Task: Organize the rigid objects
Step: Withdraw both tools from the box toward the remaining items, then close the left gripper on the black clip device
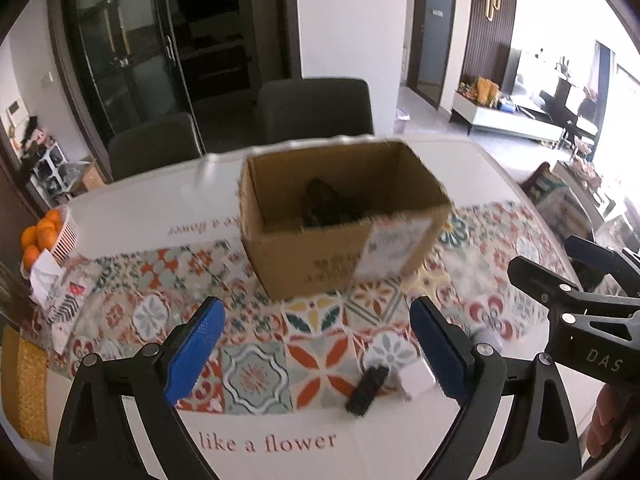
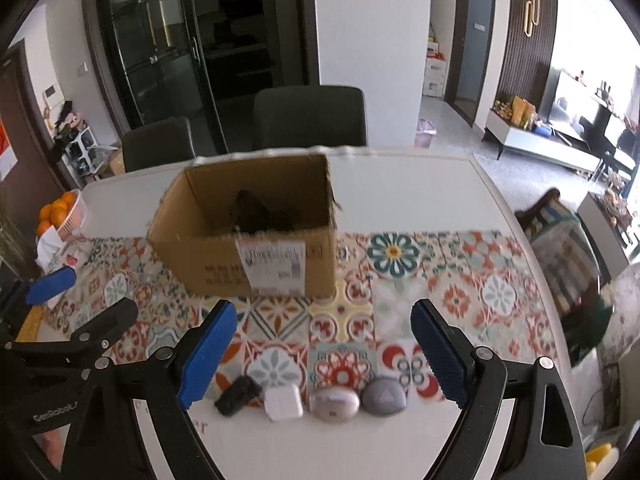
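Note:
An open cardboard box (image 1: 312, 264) (image 2: 200, 256) stands mid-table on a patterned cloth, with a dark object (image 1: 324, 204) (image 2: 256, 212) inside it. Near the table's front edge lie a black block (image 2: 237, 395) (image 1: 367, 390), a white cube charger (image 2: 283, 402) (image 1: 418, 380), a pinkish oval device (image 2: 334, 404) and a grey rounded device (image 2: 383, 397). My left gripper (image 1: 316, 308) (image 2: 86, 300) is open and empty, above the black block and charger. My right gripper (image 2: 323, 307) (image 1: 560, 260) is open and empty above the row of small objects.
A basket of oranges (image 1: 44, 236) (image 2: 60, 210) and white paper (image 1: 48, 276) sit at the table's left end. Two dark chairs (image 1: 316, 108) (image 1: 156, 144) stand behind the far edge. The table's rounded right edge (image 2: 532, 264) drops to the floor.

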Tool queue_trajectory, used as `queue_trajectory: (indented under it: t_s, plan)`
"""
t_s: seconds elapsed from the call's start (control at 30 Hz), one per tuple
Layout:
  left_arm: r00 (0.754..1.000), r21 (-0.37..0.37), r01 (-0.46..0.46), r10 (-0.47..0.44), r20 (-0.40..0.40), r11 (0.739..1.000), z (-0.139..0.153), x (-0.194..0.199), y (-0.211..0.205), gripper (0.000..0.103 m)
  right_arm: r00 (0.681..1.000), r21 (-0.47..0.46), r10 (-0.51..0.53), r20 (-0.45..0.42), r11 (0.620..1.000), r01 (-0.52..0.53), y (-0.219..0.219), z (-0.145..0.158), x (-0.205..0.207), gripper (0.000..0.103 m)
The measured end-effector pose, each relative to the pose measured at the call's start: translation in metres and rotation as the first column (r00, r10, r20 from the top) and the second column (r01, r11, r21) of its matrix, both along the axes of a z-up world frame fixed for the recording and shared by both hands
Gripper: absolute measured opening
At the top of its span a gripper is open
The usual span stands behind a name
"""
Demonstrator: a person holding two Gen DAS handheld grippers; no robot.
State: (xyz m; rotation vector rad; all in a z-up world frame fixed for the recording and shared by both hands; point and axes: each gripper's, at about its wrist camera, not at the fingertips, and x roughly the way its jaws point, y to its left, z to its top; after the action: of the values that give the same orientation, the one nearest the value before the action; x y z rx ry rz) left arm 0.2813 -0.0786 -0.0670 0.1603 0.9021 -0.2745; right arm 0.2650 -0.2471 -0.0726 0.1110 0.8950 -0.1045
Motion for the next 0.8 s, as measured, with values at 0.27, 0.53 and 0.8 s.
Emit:
queue_trajectory:
  t_s: [0.27,0.53,0.8]
  plan:
    - [0.997,0.019,0.057,-0.056,-0.051,0.998,-0.033,-0.024,-0.004,0.094,0.997,0.028,-0.022,-0.079,0.999,0.025,0.000,-0.040,-0.028,0.089]
    - [0.988,0.013,0.104,-0.102,-0.119,0.994,-0.065,-0.034,-0.003,0.094,0.988,0.042,-0.056,-0.142,0.997,0.062,0.002,-0.071,-0.046,0.089]
    - [0.966,0.004,0.169,-0.165,-0.198,0.986,-0.103,-0.029,-0.007,0.089,0.972,0.054,-0.088,-0.216,0.993,0.102,0.006,-0.105,-0.055,0.089]
